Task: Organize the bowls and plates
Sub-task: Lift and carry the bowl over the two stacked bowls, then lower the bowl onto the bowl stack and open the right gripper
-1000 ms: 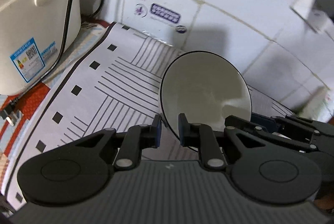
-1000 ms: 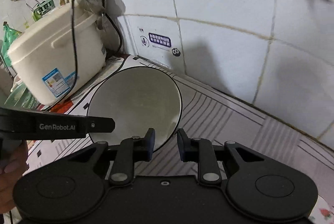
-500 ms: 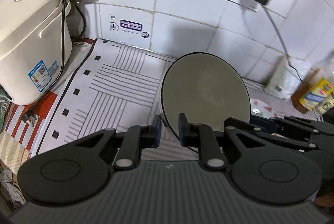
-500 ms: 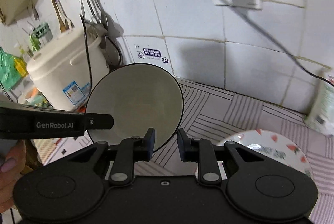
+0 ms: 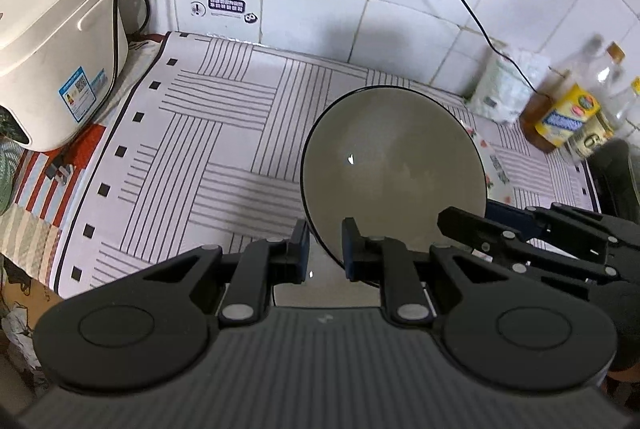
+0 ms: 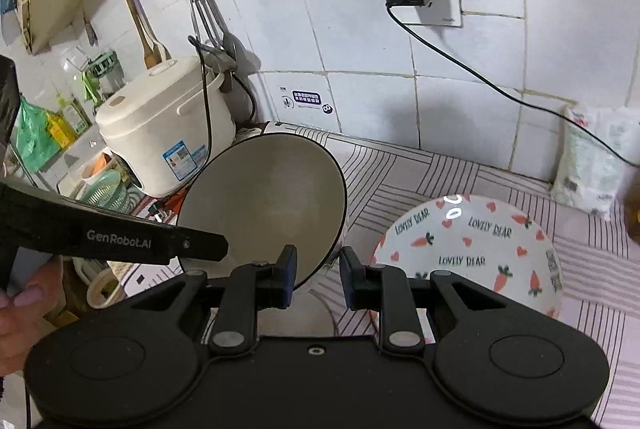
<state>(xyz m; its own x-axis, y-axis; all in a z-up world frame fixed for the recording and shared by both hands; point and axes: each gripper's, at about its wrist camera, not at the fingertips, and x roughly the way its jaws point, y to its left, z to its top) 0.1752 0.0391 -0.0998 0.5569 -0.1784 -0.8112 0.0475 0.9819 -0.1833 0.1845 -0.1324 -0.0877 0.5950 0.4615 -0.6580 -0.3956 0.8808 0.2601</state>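
Both tools, left tool [image 5: 325,245] and right tool [image 6: 318,277], are gripping the stiff, fragile, glazed bowl [image 5: 394,169] by opposite near rims; it is slippery.

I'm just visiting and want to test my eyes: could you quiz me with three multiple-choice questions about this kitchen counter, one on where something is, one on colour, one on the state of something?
1. Where does the rice cooker stand?
A. at the counter's left end, by the wall corner
B. beside the bottles
C. on the patterned plate

2. What colour are the carrots on the patterned plate?
A. blue
B. orange
C. black

3. How is the grey bowl right now?
A. lying flat on the mat
B. stacked in the plate
C. held tilted by both grippers

Answers: 1 A, it sits left by the corner tiles. 2 B, orange carrots with hearts. 3 C, the left gripper and right gripper each pinch its rim.
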